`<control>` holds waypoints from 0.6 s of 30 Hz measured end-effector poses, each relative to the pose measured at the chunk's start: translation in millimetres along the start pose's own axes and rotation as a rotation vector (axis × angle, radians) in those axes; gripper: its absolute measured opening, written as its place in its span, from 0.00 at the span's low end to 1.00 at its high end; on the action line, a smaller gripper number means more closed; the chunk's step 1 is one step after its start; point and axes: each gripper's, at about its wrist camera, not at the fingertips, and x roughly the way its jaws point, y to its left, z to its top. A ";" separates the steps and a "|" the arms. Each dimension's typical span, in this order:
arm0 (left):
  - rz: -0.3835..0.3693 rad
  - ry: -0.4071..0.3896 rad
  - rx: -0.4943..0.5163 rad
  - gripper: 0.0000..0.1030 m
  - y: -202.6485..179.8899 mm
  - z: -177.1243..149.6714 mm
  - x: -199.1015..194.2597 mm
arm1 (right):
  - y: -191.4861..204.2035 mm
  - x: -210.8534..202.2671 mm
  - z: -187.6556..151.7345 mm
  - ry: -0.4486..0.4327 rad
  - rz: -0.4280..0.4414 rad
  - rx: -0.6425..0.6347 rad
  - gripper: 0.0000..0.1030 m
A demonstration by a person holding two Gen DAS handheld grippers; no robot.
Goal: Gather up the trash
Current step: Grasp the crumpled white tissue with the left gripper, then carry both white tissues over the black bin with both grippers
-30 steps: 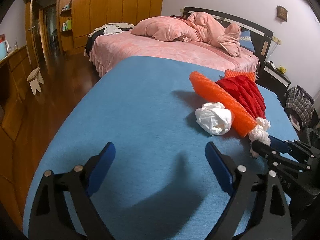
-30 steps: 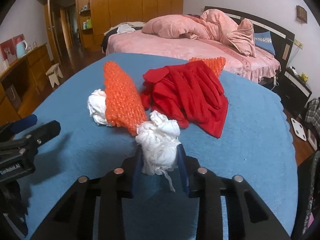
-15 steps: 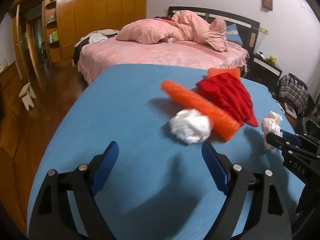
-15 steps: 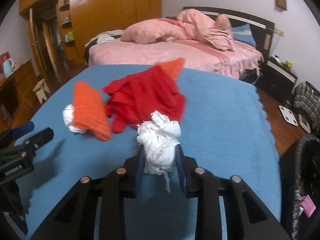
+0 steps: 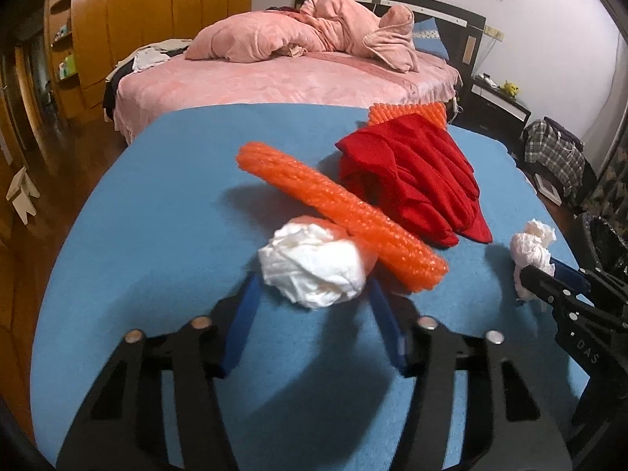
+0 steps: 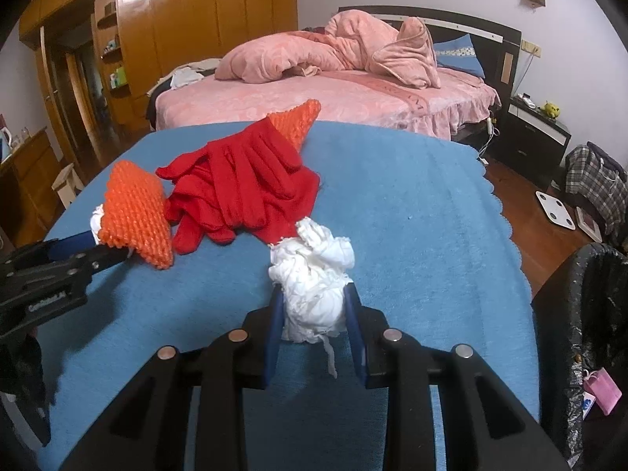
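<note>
A crumpled white paper ball (image 5: pixel 314 265) lies on the blue table (image 5: pixel 165 235) against an orange foam net sleeve (image 5: pixel 337 212). My left gripper (image 5: pixel 312 294) has its jaws around this ball, close to its sides; a firm grip cannot be told. My right gripper (image 6: pixel 314 306) is shut on a second white paper wad (image 6: pixel 314 274), held above the table; it also shows in the left wrist view (image 5: pixel 532 247). A black-lined trash bin (image 6: pixel 588 314) stands off the table's right edge.
Red gloves (image 6: pixel 243 188) lie mid-table over another orange net piece (image 6: pixel 294 121). A pink bed (image 6: pixel 333 94) stands behind the table. Wooden wardrobes (image 6: pixel 176 31) are at the left. A nightstand (image 6: pixel 537 133), a white scale (image 6: pixel 555 214) and a plaid bag (image 6: pixel 592 180) are at the right.
My left gripper moved forward to the white ball and narrowed its jaws around it. My right gripper carried its wad to the right, toward the bin side.
</note>
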 end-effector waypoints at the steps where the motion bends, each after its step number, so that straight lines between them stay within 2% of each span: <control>1: -0.002 0.005 0.002 0.45 -0.5 0.3 1.9 | 0.0 0.0 0.1 0.000 -0.001 -0.001 0.29; 2: -0.010 0.009 0.004 0.38 -1.3 0.7 3.5 | 0.1 0.6 -0.1 0.002 -0.003 -0.003 0.29; 6: -0.003 -0.003 0.022 0.26 -5.4 -1.6 1.9 | 1.3 2.1 -1.1 0.008 -0.014 -0.013 0.30; 12: 0.024 -0.020 0.041 0.22 -9.9 -4.3 -1.1 | 3.2 5.3 -2.9 0.019 -0.031 -0.026 0.31; 18: 0.008 -0.009 0.029 0.22 -6.3 -4.2 1.0 | 6.7 8.4 -2.8 0.031 -0.048 -0.038 0.31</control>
